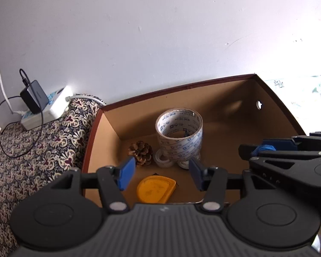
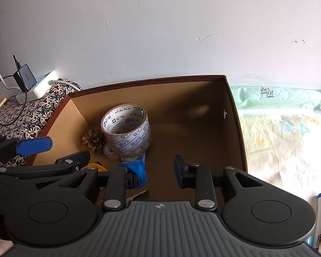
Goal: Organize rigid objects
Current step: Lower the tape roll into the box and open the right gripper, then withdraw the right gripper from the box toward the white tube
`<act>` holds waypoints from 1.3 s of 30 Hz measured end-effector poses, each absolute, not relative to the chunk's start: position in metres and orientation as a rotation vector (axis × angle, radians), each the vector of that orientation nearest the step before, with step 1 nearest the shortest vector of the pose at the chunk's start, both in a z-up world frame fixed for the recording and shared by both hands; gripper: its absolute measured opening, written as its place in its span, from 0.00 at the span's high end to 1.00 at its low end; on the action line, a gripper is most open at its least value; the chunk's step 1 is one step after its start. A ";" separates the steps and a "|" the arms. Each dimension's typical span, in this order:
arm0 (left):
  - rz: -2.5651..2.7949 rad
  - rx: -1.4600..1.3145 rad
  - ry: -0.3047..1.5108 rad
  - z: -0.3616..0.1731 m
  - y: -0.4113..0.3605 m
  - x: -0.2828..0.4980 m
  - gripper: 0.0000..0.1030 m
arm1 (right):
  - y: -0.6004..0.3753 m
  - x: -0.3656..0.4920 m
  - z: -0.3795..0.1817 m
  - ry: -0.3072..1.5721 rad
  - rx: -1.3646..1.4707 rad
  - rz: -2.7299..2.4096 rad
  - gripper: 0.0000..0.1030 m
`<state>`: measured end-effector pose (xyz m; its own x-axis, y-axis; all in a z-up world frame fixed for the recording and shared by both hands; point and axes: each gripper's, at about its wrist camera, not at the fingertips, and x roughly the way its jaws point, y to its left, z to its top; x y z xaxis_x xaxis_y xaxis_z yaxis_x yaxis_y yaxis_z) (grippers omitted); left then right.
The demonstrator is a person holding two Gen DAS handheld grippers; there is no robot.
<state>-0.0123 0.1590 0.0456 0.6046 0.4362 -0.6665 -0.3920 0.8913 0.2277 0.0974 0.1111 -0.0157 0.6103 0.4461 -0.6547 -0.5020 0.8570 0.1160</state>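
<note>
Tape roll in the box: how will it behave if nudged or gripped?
The tape roll leans tilted on smaller rolls, so a nudge would probably tip it and let it roll. It looks stiff; a hollow core suggests moderate weight. Its glossy surface may slip between the pads.

Inside the box (image 1: 274, 98): tape roll (image 1: 179, 137) at the back, pine cone (image 1: 140, 152) just left, tape measure (image 1: 155, 189) nearer in front

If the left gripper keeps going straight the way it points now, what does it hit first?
Probably the small clear tape roll at the foot of the big printed tape roll inside the cardboard box. The left gripper is open and empty; depth is uncertain.
</note>
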 end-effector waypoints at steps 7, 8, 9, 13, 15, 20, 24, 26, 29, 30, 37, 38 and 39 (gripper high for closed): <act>0.500 0.015 0.740 0.052 0.132 -0.046 0.46 | 0.081 0.074 -0.005 0.688 -0.065 0.547 0.87; 0.500 0.008 0.732 0.052 0.128 -0.052 0.46 | 0.077 0.068 -0.004 0.678 -0.072 0.543 0.87; 0.497 0.000 0.725 0.053 0.124 -0.057 0.46 | 0.074 0.065 -0.004 0.669 -0.076 0.540 0.87; 0.471 -0.030 0.717 0.054 0.109 -0.071 0.46 | 0.058 0.053 -0.001 0.646 -0.085 0.525 0.86; 0.447 -0.042 0.721 0.053 0.101 -0.077 0.46 | 0.050 0.047 -0.001 0.639 -0.090 0.515 0.86; 0.383 -0.054 0.751 0.045 0.084 -0.085 0.46 | 0.030 0.035 -0.003 0.635 -0.095 0.486 0.86; 0.335 -0.050 0.781 0.033 0.068 -0.088 0.46 | 0.018 0.029 -0.009 0.646 -0.092 0.463 0.85; 0.312 -0.055 0.795 0.028 0.062 -0.088 0.46 | 0.012 0.026 -0.013 0.653 -0.092 0.450 0.85; 0.281 -0.074 0.817 0.020 0.056 -0.087 0.46 | 0.006 0.024 -0.019 0.663 -0.100 0.428 0.85; 0.270 -0.081 0.827 0.016 0.053 -0.086 0.46 | 0.004 0.024 -0.021 0.667 -0.101 0.422 0.85; 0.181 -0.070 0.875 -0.004 0.033 -0.079 0.46 | -0.015 0.026 -0.034 0.701 -0.096 0.373 0.85; 0.167 -0.066 0.879 -0.007 0.030 -0.078 0.46 | -0.018 0.025 -0.036 0.707 -0.094 0.364 0.85; 0.152 -0.062 0.882 -0.009 0.026 -0.077 0.46 | -0.022 0.025 -0.037 0.712 -0.092 0.357 0.84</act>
<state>-0.0774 0.0264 -0.0088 0.6253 0.1071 -0.7730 -0.1585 0.9873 0.0085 0.0245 -0.0217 -0.0374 0.6991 0.2891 -0.6539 -0.3509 0.9356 0.0385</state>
